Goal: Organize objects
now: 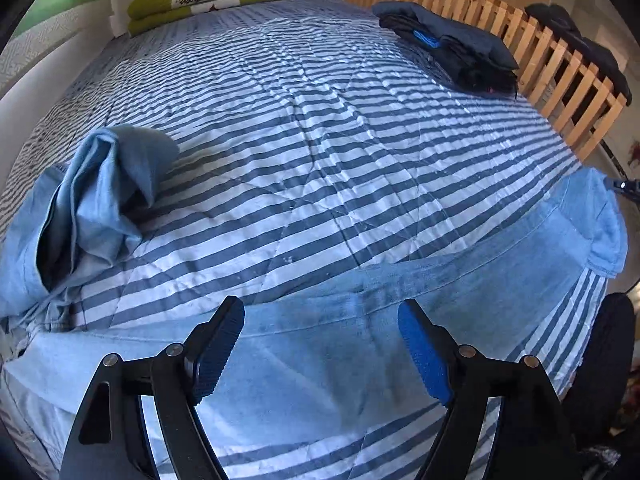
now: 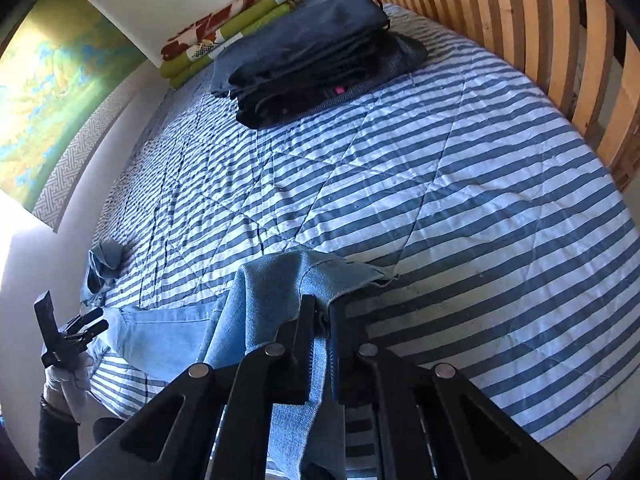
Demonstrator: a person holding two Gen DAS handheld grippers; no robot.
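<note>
A pair of light blue jeans (image 1: 360, 320) lies stretched along the near edge of the striped bed (image 1: 320, 140), its waist end bunched up at the left (image 1: 108, 200). My left gripper (image 1: 322, 348) hovers just above the middle of the jeans, open, with nothing between its fingers. In the right wrist view my right gripper (image 2: 323, 306) is shut on a leg end of the jeans (image 2: 280, 280), and the cloth hangs down between the jaws. The left gripper (image 2: 90, 324) shows at the far left there, held by a gloved hand (image 2: 68, 380).
A pile of folded dark clothes (image 2: 316, 60) sits at the far side of the bed near a wooden slat rail (image 2: 520, 40). A folded green and red floral blanket (image 2: 224, 28) lies against the wall. A poster (image 2: 52, 92) hangs at the left.
</note>
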